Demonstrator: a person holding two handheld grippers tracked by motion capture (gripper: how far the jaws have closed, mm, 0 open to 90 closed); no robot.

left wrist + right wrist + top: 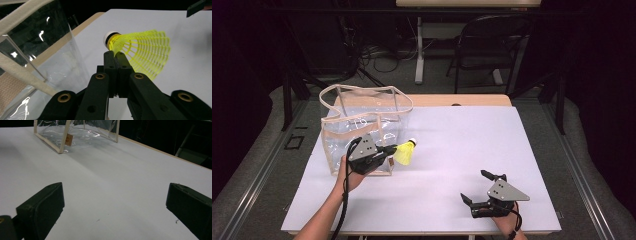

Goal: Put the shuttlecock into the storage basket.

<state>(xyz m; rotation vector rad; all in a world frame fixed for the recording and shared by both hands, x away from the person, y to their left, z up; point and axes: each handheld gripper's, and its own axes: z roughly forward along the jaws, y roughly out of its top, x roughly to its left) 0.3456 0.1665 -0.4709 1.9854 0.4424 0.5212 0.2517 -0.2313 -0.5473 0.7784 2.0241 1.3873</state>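
A yellow shuttlecock [406, 152] with a white cork tip is held above the white table, just right of a clear plastic tote bag [362, 125] with cream trim. My left gripper [388, 149] is shut on the shuttlecock's skirt near the cork; in the left gripper view the shuttlecock [140, 52] fans out to the right of the closed jaws [115, 55], with the bag's wall [45, 57] at the left. My right gripper [477, 186] rests open near the table's front right, its jaws wide apart over bare table [112, 202]. The bag [75, 135] stands far off in the right gripper view.
The white table surface [462, 145] lies on a wooden top whose far edge [462, 100] shows behind it. A black chair [492, 45] and a table leg [418, 50] stand on the floor beyond. The bag's handles [367, 105] arch over its open top.
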